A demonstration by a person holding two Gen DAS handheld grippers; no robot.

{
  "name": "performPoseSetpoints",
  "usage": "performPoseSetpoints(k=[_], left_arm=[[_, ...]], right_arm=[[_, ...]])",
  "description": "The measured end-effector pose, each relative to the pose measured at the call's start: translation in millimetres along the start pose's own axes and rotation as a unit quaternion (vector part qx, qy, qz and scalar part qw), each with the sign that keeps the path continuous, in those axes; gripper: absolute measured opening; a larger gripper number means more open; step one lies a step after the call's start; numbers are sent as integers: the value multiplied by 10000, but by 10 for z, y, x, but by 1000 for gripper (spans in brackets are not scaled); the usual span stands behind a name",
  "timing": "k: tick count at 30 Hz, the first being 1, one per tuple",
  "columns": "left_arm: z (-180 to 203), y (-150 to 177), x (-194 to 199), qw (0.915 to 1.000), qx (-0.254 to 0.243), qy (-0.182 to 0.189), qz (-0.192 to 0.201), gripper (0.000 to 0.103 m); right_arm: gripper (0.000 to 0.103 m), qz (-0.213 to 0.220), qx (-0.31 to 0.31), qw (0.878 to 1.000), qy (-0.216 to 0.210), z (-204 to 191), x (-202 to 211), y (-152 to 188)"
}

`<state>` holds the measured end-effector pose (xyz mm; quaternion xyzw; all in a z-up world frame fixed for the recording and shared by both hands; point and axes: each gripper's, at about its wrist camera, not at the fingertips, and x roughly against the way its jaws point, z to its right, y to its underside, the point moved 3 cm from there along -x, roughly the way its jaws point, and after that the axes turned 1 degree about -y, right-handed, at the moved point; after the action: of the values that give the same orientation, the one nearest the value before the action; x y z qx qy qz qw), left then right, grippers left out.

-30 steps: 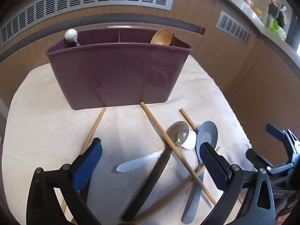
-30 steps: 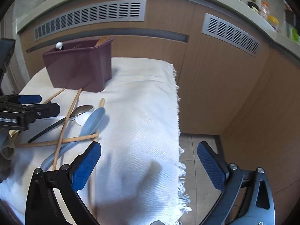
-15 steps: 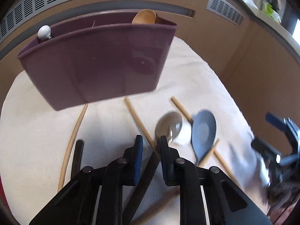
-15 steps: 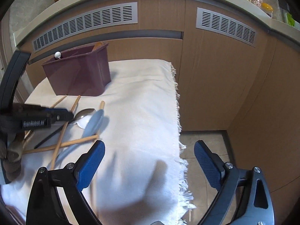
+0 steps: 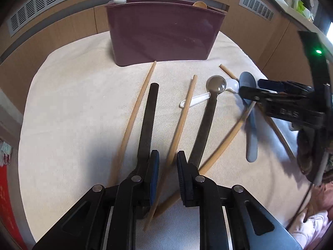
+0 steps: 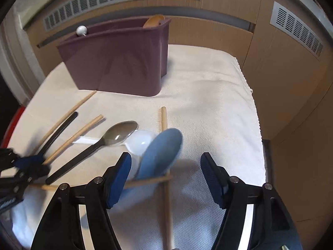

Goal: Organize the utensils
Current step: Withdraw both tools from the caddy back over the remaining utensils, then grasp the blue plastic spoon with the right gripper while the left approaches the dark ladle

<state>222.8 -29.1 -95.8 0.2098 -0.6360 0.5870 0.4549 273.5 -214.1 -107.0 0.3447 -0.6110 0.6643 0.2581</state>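
Low in frame, the left gripper (image 5: 168, 171) pinches a wooden chopstick (image 5: 180, 123). The right gripper (image 6: 166, 179) gapes wide over the blue spoon (image 6: 161, 154).

Right gripper (image 6: 166, 175) at 6 o'clock, jaws wide apart over blue spoon (image 6: 160, 154). Metal spoon (image 6: 120, 134) and white spoon (image 6: 139, 143) at 9 o'clock of blue bowl. Maroon caddy (image 6: 118, 62) at 11 o'clock. Left gripper (image 6: 31, 164) blurred at 8 o'clock.
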Motion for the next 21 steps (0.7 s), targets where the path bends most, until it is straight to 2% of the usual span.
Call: performPoseSetpoints(k=[3,5,6,7,8,10,13,16,19,21], left_arm=[[2,-4,40,9999,28,105,96,21],[5,-37,57,9997,13,180,148,25],[17,-63,64,9996,-20,211,176,31],[50,-106,61,9996,-49,207,210,37],[70,-123,74,9995,-81,209,243,39],[106,-160,97,9991,-162,248,296,40],[190,-264,51,9982,-400,334,290,40],[283,-376,-81,9968,-738,259,147,39],[314,-430,-230,9957,-912,152,-107,36],[300,-456,-248,9956,-909,190,-136,36]], right_arm=[[65,-89,74,9999,112,-114,-86,-64],[48,-86,188,9997,139,-162,-107,-81],[37,-96,249,9995,148,-178,-109,-82],[31,-61,295,9995,128,-179,-87,-86],[28,-9,319,9995,53,-170,-53,-82],[14,10,357,9993,-55,-126,1,-65],[13,-14,338,9993,-160,1,56,7],[13,-24,300,9991,-286,109,95,79],[13,106,358,9986,-374,153,169,155],[14,211,357,9981,-465,179,207,198]])
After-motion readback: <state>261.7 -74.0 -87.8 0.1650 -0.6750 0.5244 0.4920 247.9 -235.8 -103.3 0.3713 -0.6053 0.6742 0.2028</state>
